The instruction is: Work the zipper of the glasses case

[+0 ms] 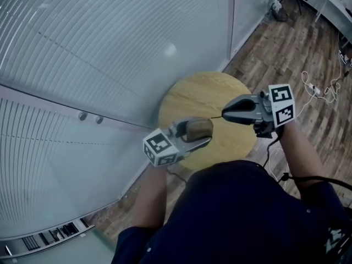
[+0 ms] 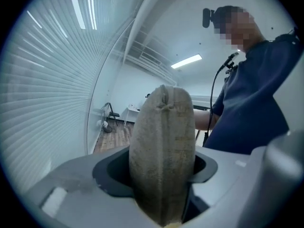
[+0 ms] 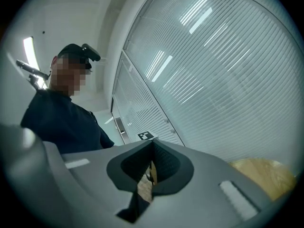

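Glasses case [image 2: 161, 141] in L gripper [image 1: 207, 131]; R gripper [image 1: 224, 115] shut.

Glass wall [image 1: 110, 48] close along the left of the round table [image 1: 198, 95] — open floor [image 1: 275, 48] to the right, loose cables [image 1: 322, 89] beyond.

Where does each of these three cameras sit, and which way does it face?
Head view: on the person's head, looking steeply down at the round table; shows torso, forearms, left hand-held gripper and right hand-held gripper.
Left gripper view: rides the left hand-held gripper, looks along its jaws, clamped on the glasses case, up at the torso.
Right gripper view: rides the right hand-held gripper, jaws shut on the zipper pull, faces the slatted glass wall; torso at left.
Shared: head and left gripper views both show the glasses case.
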Demonstrator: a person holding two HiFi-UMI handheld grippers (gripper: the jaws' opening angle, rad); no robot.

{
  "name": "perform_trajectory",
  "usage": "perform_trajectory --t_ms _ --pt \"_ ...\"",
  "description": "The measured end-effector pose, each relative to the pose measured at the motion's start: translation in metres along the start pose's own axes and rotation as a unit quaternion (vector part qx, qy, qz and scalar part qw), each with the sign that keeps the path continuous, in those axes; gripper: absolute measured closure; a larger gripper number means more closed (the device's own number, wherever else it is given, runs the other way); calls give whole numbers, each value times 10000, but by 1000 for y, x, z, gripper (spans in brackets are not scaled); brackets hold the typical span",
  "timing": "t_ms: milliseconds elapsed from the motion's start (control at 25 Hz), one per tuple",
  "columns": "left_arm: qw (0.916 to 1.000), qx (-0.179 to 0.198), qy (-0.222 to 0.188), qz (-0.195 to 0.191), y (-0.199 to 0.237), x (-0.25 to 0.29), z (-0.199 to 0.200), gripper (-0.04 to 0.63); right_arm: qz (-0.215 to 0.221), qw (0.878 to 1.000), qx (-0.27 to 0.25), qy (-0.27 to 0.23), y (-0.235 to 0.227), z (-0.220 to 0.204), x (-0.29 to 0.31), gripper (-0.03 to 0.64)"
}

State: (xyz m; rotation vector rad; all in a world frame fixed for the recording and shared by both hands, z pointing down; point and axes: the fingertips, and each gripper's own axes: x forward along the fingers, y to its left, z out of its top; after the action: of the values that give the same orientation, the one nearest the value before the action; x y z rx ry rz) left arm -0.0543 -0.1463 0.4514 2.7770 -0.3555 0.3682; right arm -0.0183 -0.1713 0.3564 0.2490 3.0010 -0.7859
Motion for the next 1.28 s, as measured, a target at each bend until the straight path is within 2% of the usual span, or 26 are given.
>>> perform_trajectory --t_ms 120,280,440,880,1040,1160,1280 --pt "9994 -70 -318 -83 3 -4 15 299 -45 10000 -68 -45 -3 -4 -4 607" --pt "9985 -246 -456 -147 5 -8 19 299 -98 9999 -105 6 -13 -24 -3 606" --pt "9930 -597 -994 -229 8 -11 35 299 -173 9993 -345 22 -10 -25 6 606" --pt "9926 -231 -1179 -170 1 -21 69 299 -425 9914 -1089 588 -3 -30 8 606" --pt "9799 -334 -1963 -101 7 -48 107 299 -495 9860 -1168 1084 -7 -59 6 605" --pt "9824 -59 -1863 -112 6 -51 120 298 -444 9868 -1122 1082 -8 -70 16 605" --pt "9816 -60 -1908 -25 7 -46 135 298 -504 9817 -1366 1223 -10 -69 31 604"
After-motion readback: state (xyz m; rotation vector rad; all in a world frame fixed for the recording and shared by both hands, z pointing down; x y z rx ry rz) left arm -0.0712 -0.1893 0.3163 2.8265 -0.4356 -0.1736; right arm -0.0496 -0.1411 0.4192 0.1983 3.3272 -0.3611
